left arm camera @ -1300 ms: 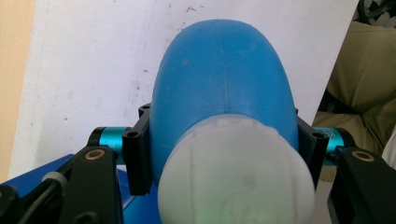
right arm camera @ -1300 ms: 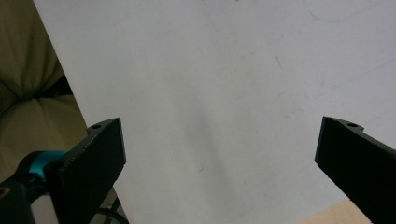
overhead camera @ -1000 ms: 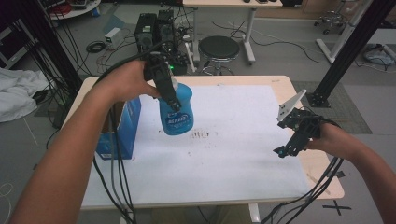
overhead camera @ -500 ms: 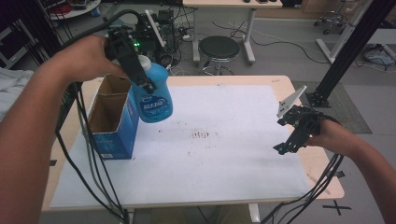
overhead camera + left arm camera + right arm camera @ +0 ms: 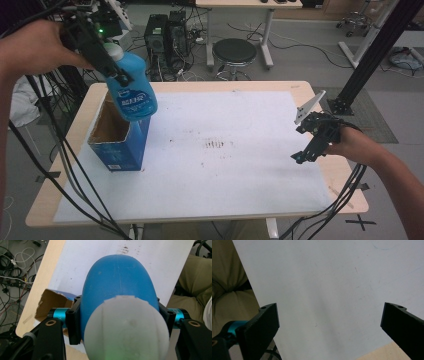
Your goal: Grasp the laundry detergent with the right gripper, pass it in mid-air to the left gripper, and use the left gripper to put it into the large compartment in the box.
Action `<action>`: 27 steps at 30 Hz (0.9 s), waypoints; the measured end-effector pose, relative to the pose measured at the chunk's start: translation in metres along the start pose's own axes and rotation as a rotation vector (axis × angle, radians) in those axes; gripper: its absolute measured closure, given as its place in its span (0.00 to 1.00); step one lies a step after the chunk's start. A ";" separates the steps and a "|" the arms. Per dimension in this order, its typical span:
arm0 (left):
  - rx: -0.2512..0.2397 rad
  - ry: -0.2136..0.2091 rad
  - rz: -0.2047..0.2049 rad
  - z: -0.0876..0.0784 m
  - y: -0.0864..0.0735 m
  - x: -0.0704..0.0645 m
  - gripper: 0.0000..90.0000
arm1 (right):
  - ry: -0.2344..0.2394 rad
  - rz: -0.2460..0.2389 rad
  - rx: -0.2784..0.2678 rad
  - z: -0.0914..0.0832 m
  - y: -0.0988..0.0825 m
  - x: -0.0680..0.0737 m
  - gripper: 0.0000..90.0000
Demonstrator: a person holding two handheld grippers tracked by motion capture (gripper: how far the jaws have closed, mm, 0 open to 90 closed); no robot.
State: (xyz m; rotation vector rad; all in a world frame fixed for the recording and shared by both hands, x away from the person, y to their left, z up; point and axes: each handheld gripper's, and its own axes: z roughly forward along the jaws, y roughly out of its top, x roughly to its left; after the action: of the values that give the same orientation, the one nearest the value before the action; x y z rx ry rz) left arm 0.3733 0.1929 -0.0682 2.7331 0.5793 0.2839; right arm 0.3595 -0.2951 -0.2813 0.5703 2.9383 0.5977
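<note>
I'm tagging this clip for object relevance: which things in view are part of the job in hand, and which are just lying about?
In the job:
left gripper, shut on the blue bottle
open blue cardboard box under it

Just there:
right gripper, open, idle over the white table cover
black stool
computer towers

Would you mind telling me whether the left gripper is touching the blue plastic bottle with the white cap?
Touching. The left gripper view shows the left gripper clamped on both sides of the blue plastic bottle just below its white cap, no gap visible.
</note>
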 end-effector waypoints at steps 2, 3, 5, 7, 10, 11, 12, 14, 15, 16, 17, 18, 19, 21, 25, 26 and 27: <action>-0.007 0.004 -0.008 -0.003 -0.006 0.003 0.42 | 0.001 0.010 0.003 0.000 0.000 0.000 0.01; -0.008 0.005 -0.015 -0.005 -0.010 0.005 0.42 | -0.003 0.008 0.001 0.000 0.001 -0.001 0.01; -0.004 0.008 -0.023 -0.006 -0.016 0.008 0.42 | -0.002 0.008 0.000 0.001 0.001 -0.001 0.01; 0.000 0.012 -0.031 -0.008 -0.022 0.011 0.42 | -0.003 0.010 0.003 0.001 0.002 -0.001 0.01; 0.001 0.020 -0.045 -0.010 -0.031 0.016 0.42 | -0.005 0.013 0.005 0.002 0.002 -0.002 0.01; 0.003 0.025 -0.049 -0.011 -0.034 0.018 0.42 | -0.005 0.016 0.009 0.002 0.002 -0.002 0.01; 0.006 0.029 -0.052 -0.011 -0.036 0.019 0.42 | -0.005 0.018 0.011 0.002 0.002 -0.002 0.01; 0.007 0.036 -0.058 -0.012 -0.041 0.022 0.42 | -0.008 0.016 0.011 0.003 0.003 -0.002 0.01; 0.010 0.039 -0.063 -0.012 -0.043 0.023 0.42 | -0.009 0.017 0.012 0.004 0.003 -0.003 0.01; 0.013 0.039 -0.066 -0.011 -0.045 0.024 0.42 | -0.010 0.020 0.013 0.004 0.004 -0.003 0.01; 0.018 0.040 -0.068 -0.010 -0.047 0.025 0.42 | -0.011 0.022 0.011 0.004 0.004 -0.003 0.01; 0.017 0.042 -0.069 -0.009 -0.049 0.025 0.42 | -0.013 0.023 0.008 0.004 0.004 -0.003 0.01; 0.019 0.044 -0.069 -0.008 -0.051 0.026 0.42 | -0.015 0.023 0.009 0.004 0.005 -0.003 0.01; 0.019 0.052 -0.073 -0.006 -0.054 0.028 0.42 | -0.013 0.024 0.010 0.005 0.005 -0.003 0.01; 0.030 0.053 -0.079 0.002 -0.061 0.031 0.42 | -0.014 0.024 0.012 0.007 0.005 -0.003 0.01; 0.033 0.053 -0.079 0.004 -0.062 0.032 0.42 | -0.015 0.027 0.012 0.007 0.005 -0.002 0.01; 0.036 0.051 -0.079 0.006 -0.063 0.032 0.42 | -0.015 0.028 0.012 0.007 0.005 -0.003 0.01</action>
State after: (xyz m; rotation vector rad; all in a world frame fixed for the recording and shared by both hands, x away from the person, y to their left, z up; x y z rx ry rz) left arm 0.3814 0.2594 -0.0929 2.7364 0.7109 0.3269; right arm 0.3647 -0.2894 -0.2856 0.6160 2.9265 0.5768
